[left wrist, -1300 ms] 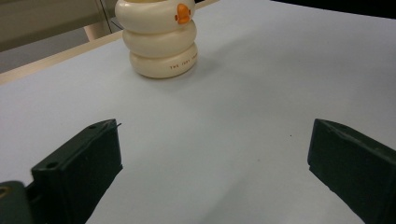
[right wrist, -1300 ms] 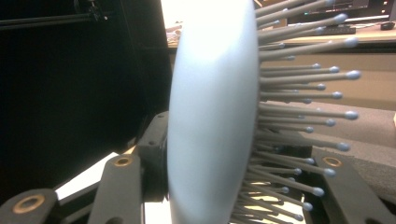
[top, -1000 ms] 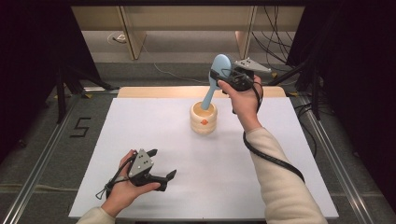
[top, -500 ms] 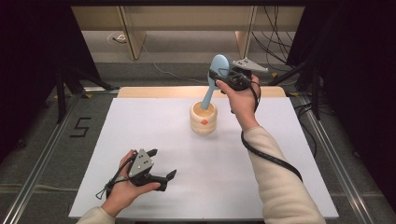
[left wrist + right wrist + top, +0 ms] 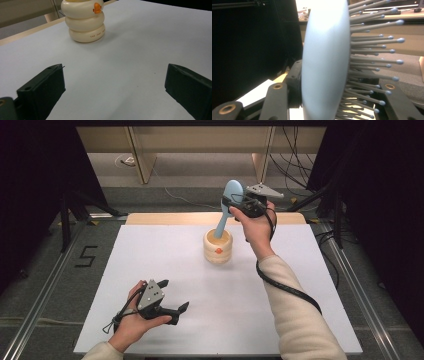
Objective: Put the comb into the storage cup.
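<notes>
On the white table (image 5: 150,250): one hairbrush (image 5: 231,200), one cream holder (image 5: 218,248), two grippers.

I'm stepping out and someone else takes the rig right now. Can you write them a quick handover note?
Right gripper: shut on the blue hairbrush head, bristles showing in its own view.
Left gripper: open, holding nothing, low over the white table near the front edge.
Cream holder: upright mid-table; the brush handle reaches into its mouth.
Done: brush gripped.
Left: whether it goes in or comes out, I can't tell.
</notes>
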The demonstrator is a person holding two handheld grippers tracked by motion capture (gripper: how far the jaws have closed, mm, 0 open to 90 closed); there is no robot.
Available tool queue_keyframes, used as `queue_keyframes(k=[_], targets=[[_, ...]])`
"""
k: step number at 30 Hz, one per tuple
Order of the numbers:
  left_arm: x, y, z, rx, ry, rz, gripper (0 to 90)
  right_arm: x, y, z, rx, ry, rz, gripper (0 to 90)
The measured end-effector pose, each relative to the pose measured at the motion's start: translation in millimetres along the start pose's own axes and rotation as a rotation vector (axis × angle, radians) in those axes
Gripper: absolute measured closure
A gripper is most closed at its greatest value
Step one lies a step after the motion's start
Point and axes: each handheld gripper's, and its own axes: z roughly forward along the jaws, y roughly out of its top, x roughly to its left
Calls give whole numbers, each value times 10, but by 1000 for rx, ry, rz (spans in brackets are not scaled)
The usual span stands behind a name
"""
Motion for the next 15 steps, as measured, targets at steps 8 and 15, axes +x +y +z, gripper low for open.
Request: queue_keyframes(k=[8,15], targets=[[-1,-1,3,0,-2,-1,22,3,-9,19,6,-1,2,499],[-1,-2,5,0,-3,-2,22,6,-26,46,13,-2,-1,499]])
